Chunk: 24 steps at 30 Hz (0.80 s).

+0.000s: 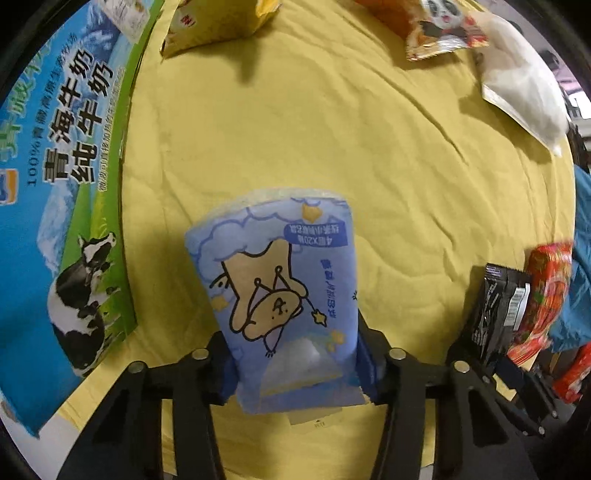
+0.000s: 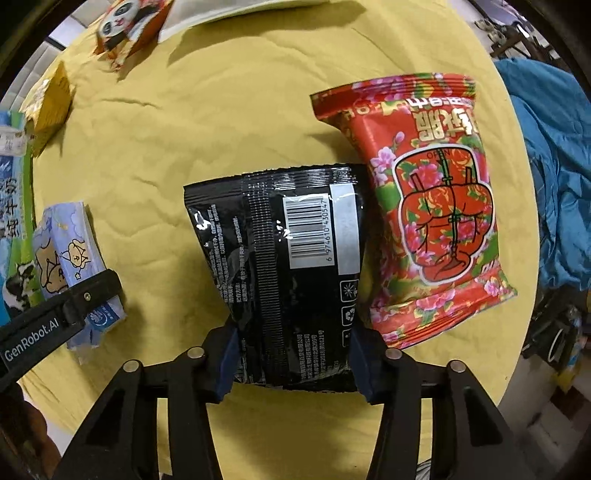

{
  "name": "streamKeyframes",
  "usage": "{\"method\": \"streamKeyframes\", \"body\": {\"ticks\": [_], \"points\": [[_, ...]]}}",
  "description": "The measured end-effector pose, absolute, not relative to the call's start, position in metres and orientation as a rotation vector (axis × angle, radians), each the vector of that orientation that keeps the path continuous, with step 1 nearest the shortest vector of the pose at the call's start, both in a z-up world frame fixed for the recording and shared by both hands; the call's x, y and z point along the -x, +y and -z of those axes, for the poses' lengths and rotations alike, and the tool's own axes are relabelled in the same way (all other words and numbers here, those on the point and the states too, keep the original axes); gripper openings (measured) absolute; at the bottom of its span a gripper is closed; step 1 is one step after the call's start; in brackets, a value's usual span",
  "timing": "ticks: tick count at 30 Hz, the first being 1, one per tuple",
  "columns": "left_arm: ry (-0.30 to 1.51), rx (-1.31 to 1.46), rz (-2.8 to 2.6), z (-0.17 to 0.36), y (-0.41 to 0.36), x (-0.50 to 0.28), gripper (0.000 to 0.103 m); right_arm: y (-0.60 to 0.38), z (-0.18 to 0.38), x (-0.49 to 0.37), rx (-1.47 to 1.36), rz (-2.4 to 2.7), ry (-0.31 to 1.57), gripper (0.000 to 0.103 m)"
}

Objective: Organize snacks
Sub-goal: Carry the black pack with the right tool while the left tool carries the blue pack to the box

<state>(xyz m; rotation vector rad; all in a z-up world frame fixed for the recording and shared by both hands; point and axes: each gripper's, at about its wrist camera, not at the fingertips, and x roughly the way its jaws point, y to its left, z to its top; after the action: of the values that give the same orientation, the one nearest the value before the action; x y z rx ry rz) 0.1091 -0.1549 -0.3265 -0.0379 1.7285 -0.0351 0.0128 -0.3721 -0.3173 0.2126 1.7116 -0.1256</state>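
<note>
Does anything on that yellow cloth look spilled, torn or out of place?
Nothing spilled or torn. The only oddity: the blue tissue pack in the left gripper is not a snack, unlike the black packet the right gripper holds.

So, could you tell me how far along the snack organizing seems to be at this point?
Possibly done: the red floral packet lies flat on the yellow cloth. In hand: the left tongs grip a pale blue cartoon-bear pack, and the right tongs grip a black foil barcode packet beside the red one. Left: the panda-print bag, yellow bag and white pouch lie scattered.
</note>
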Motion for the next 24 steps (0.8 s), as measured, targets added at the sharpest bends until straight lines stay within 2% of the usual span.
{"method": "streamKeyframes", "body": {"ticks": [5, 13, 17, 24], "points": [[1.667, -0.038, 0.06, 0.295, -0.173, -0.088, 0.044, -0.357, 0.298, 0.004, -0.192, 0.101, 1.685, 0.05], [1.546, -0.064, 0.108, 0.214, -0.17, -0.037, 0.044, -0.349, 0.249, 0.032, -0.199, 0.034, 1.606, 0.05], [1.467, -0.033, 0.133, 0.161, -0.157, -0.014, 0.044, -0.348, 0.208, 0.05, -0.202, -0.004, 1.546, 0.05], [1.343, 0.033, 0.172, 0.088, -0.108, -0.019, 0.044, -0.332, 0.131, 0.044, -0.212, -0.078, 1.447, 0.05]]}}
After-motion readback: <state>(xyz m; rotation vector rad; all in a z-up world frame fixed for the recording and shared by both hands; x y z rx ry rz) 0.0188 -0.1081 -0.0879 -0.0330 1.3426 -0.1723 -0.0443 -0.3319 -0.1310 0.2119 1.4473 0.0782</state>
